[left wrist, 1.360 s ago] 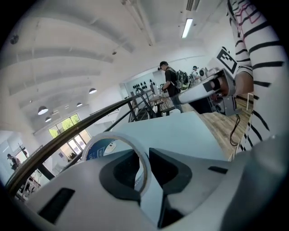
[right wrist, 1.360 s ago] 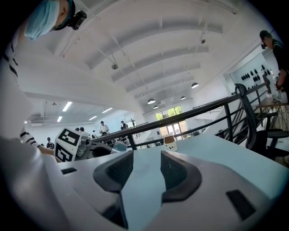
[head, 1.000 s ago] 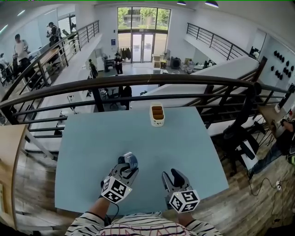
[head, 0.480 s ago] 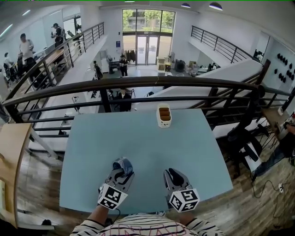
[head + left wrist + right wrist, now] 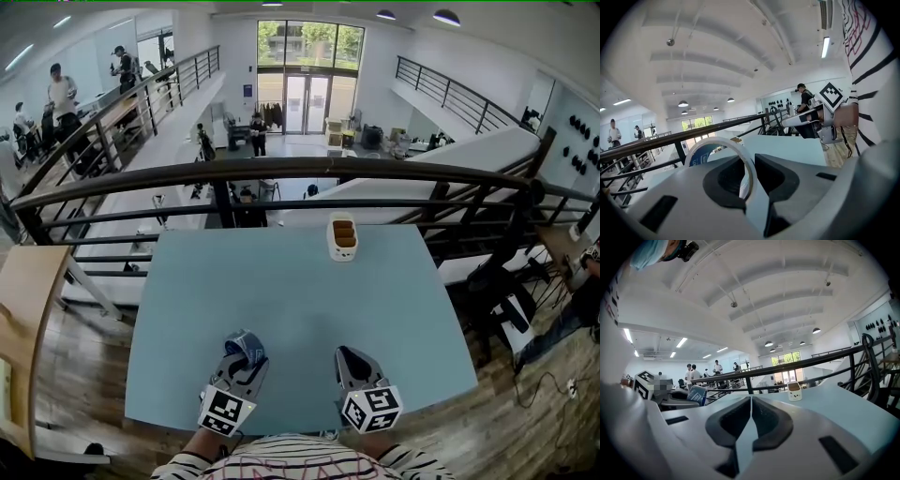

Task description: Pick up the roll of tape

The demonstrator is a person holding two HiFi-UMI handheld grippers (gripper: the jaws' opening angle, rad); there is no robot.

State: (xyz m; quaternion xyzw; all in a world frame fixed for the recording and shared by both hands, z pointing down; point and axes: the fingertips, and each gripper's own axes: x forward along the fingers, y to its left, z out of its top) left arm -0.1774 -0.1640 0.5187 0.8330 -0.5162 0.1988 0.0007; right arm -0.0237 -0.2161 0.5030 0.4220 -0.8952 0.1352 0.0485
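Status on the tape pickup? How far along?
Done: the roll of tape is gripped, its ring standing upright between the pads of the left tongs. In hand: the left tongs hold it over the near part of the blue table; I cannot tell whether it is clear of the surface. The right tongs have just been closing, with nothing between them. Left: probably only confirming the lift.

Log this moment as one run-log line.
left gripper: shut on roll of tape | right gripper: jaws just closing, together, empty | table: small white container at far edge
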